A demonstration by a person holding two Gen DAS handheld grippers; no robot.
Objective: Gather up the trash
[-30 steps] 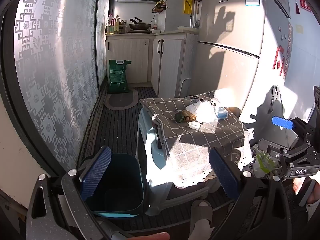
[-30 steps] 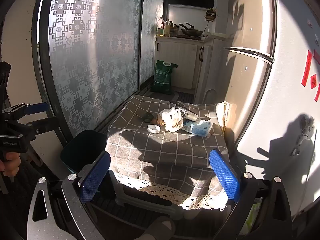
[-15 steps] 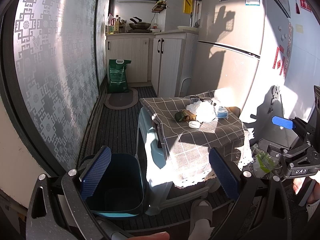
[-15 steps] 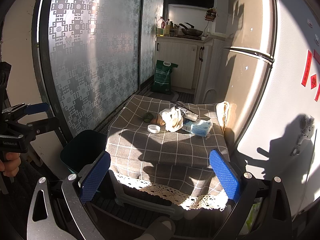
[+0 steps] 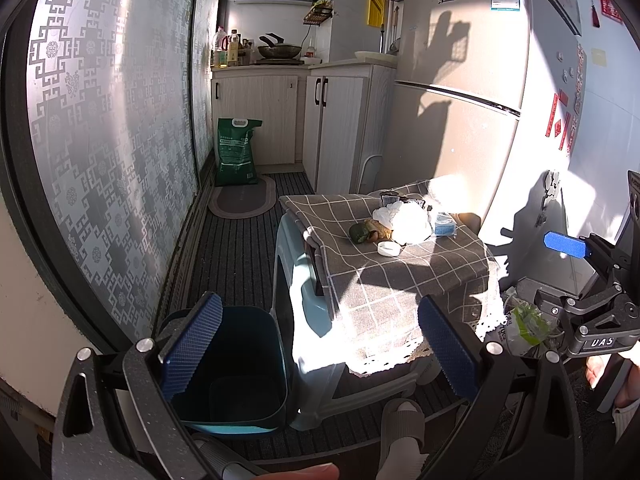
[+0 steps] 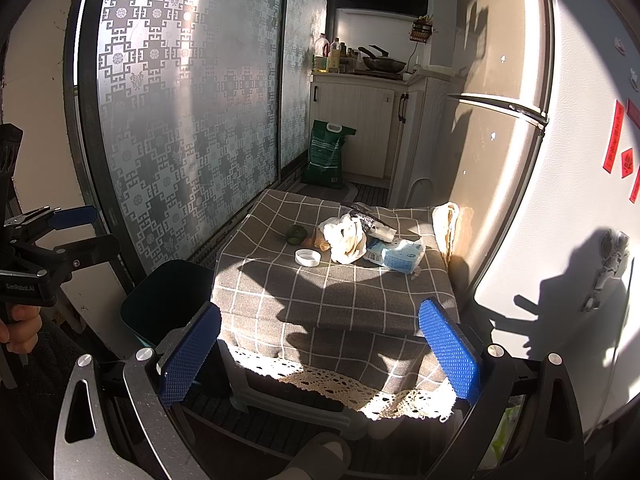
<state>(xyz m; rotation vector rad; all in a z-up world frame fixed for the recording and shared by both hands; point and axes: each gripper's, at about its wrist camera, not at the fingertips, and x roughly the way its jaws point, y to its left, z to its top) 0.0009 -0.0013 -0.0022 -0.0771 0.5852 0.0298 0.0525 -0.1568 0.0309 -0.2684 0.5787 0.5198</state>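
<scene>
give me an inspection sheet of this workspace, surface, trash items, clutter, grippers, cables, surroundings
Surface: checked cloth draped over a low stool.
Job's things: white cap, crumpled white paper, blue tissue pack, dark green lump on the cloth; dark bin on the floor beside the stool.
Clutter: green sack by the cabinets.
Grippers: left gripper and right gripper both open, holding nothing.
Cables: nothing seen.
Surroundings: fridge, patterned glass door.

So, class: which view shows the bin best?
The left wrist view: the bin sits close below the left gripper, its dark inside and floor visible. In the right wrist view, only its dark opening shows beside the stool, in shadow.
</scene>
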